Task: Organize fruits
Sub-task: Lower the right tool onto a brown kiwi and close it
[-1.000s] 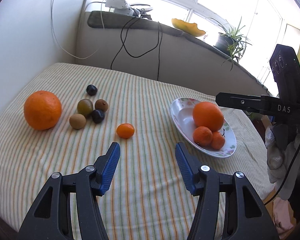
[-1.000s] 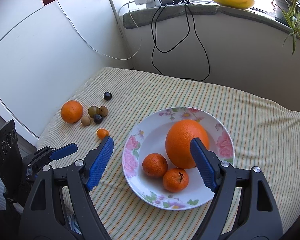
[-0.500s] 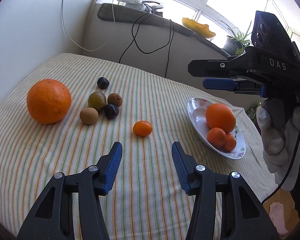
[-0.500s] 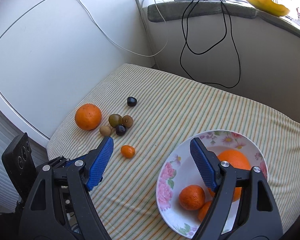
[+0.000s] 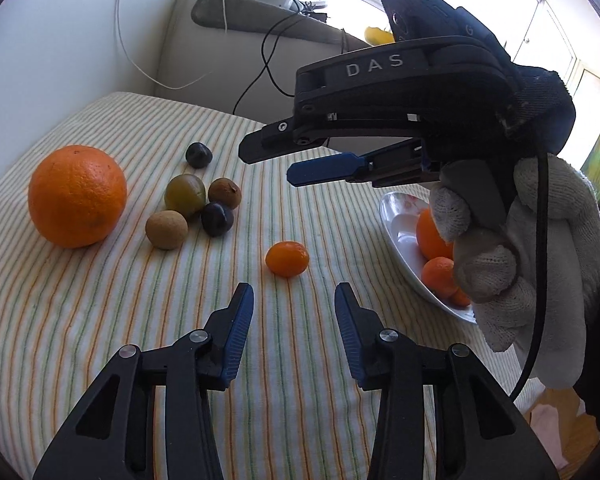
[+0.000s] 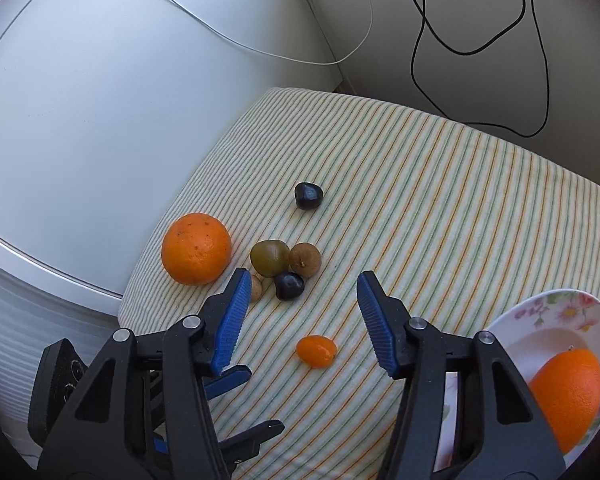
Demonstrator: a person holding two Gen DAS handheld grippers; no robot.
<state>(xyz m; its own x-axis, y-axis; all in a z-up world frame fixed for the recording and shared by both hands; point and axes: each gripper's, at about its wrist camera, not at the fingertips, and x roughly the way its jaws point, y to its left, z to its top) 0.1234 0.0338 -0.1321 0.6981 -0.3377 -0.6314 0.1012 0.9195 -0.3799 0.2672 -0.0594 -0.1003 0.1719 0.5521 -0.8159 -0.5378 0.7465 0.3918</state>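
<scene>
Left wrist view: left tool (image 5: pixel 294 300) has been closing, jaws now fairly narrow, nothing between them. Small orange fruit (image 5: pixel 287 258) sits on the striped desk (image 5: pixel 80 320) just ahead of the tips. Big orange (image 5: pixel 77 196) and the cluster of small fruits (image 5: pixel 198 208) lie farther ahead-left; plate (image 5: pixel 400 220) ahead-right, behind the gloved hand (image 5: pixel 540 272).

Right wrist view: right tool (image 6: pixel 300 280) has been closing too, jaws still apart and empty, hanging over the small orange fruit, which shows between them without touching the pads. Plate at its right.
</scene>
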